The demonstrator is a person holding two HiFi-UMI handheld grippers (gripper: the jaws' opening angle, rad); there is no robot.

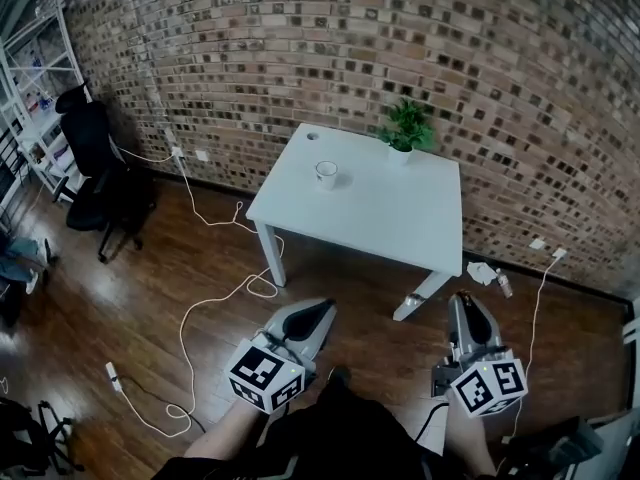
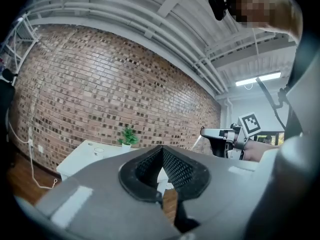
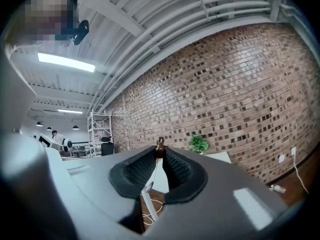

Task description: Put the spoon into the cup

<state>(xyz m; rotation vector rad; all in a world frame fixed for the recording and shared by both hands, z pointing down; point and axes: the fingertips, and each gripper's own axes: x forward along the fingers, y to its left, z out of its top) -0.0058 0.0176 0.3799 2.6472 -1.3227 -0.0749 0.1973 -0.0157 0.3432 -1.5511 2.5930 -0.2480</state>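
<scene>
On the white worktop (image 1: 400, 218) the cup (image 1: 327, 174) stands well apart from both grippers. The right gripper (image 1: 464, 302) has its jaws nearly closed, pinching the thin spoon (image 3: 159, 145) at their tips. The left gripper (image 1: 322, 310) has its jaws together and empty. Risk: on so slim a pinch the spoon may pivot or slip on the approach and miss the cup's small mouth.

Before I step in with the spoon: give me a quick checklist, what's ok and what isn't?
1. Grip on the spoon: ok, pinched at the tips of the right gripper.
2. State of the cup: ok, upright, mouth up.
3. Room round it: ok, the plant stands apart from it.
4. Reach: not ok, both grippers hang over the floor, short of the table.
5. The left gripper: ok, shut, nothing in it.
6. Footing: cannot tell, a white cable trails over the floor left of the way in.
</scene>
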